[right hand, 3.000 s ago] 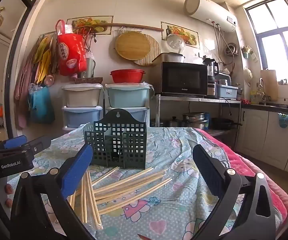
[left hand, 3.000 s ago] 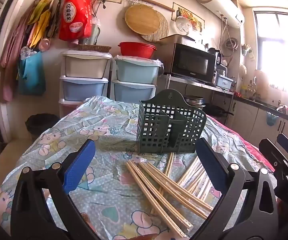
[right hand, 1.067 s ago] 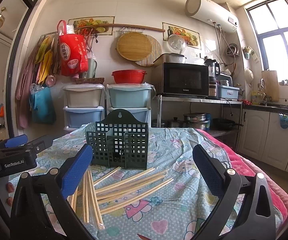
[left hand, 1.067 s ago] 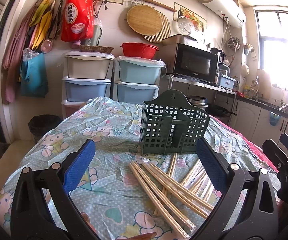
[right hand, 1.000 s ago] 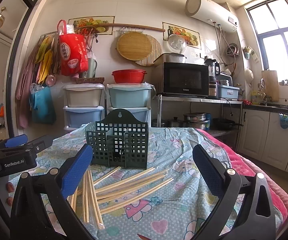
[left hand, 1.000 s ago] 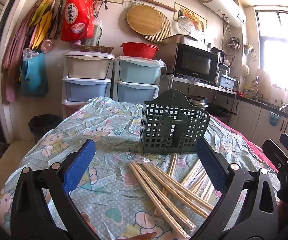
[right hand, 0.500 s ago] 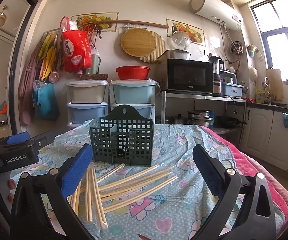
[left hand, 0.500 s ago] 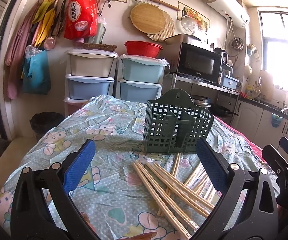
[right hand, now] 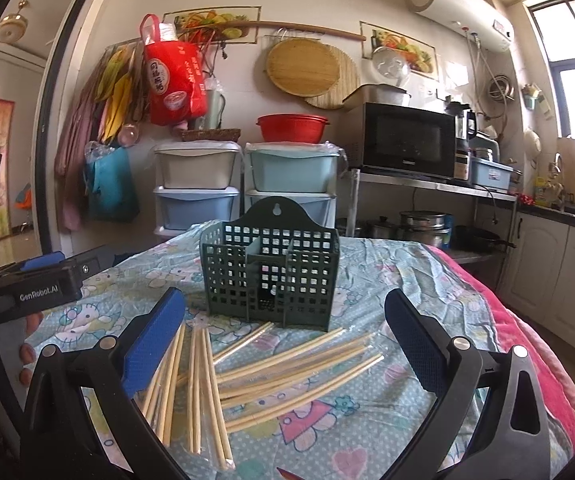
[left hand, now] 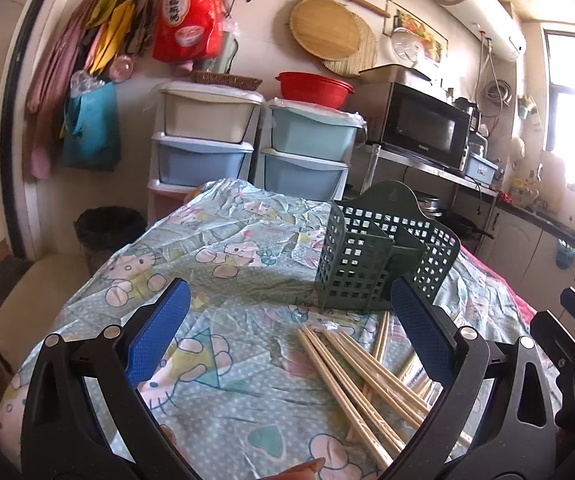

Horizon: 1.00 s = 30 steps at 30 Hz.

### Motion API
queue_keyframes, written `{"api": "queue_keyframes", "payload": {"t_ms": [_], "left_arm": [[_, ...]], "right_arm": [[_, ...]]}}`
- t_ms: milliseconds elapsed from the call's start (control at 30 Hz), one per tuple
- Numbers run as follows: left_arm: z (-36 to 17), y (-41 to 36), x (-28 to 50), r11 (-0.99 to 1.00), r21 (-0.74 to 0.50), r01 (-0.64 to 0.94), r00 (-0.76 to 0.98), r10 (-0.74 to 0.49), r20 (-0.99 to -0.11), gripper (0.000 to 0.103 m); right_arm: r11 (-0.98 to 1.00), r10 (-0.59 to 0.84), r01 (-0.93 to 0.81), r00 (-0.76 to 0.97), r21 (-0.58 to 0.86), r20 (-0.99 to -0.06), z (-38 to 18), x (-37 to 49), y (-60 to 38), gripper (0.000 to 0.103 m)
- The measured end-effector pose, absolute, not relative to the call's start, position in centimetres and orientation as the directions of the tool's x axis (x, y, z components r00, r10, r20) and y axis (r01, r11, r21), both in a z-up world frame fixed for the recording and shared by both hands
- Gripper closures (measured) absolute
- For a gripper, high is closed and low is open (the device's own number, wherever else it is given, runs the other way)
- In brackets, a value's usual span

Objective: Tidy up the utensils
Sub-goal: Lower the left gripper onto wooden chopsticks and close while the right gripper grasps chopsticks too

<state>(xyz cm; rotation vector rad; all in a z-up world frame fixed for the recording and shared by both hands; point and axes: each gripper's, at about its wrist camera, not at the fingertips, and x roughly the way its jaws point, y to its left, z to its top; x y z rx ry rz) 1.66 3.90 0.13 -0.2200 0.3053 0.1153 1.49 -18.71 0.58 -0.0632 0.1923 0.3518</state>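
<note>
A dark green slotted utensil holder (right hand: 270,269) stands upright on the patterned tablecloth (right hand: 367,272), with several wooden chopsticks (right hand: 287,368) scattered in front of it. In the left wrist view the utensil holder (left hand: 383,264) sits right of centre and the chopsticks (left hand: 363,376) lie near the right finger. My left gripper (left hand: 287,328) is open above the cloth, nothing between its blue pads. My right gripper (right hand: 283,328) is open too, hovering over the chopsticks, short of the holder. The left gripper's body (right hand: 35,284) shows at the left of the right wrist view.
Behind the table stand stacked plastic drawers (right hand: 247,184), a red bowl (right hand: 292,127) and a microwave (right hand: 407,140) on a metal shelf. A black bin (left hand: 107,232) is on the floor at the far left. A person's fingers (right hand: 27,356) hold the left gripper.
Both grippers have moved closer to the table and a little left; the holder and chopsticks look larger. In the left wrist view the holder has shifted right. Both stay open.
</note>
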Motion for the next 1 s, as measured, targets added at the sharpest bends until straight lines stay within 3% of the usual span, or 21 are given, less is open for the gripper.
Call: {"api": "queue_keyframes", "payload": {"t_ms": [567,867,1000], "left_arm": [[3.2,7.9,8.0,0.965,-0.240,-0.110,0.910,0.001,-0.415,0.010],[0.7,8.2,13.7,0.961,-0.272,-0.059,0.789,-0.122,-0.602,0.011],[-1.3,8.3,15.4,0.956,-0.288,-0.045,0.730,-0.166,-0.663,0.027]], "right_arm": [[0.933,0.342,-0.358,0.916,-0.040,-0.211,3.7,5.3,-19.2,0.006],[0.941,0.305,-0.334,0.903,-0.046,-0.303,3.5,8.4,-19.9,0.007],[0.943,0.282,-0.327,0.882,-0.060,-0.377,2.6,10.1,-20.1,0.017]]}}
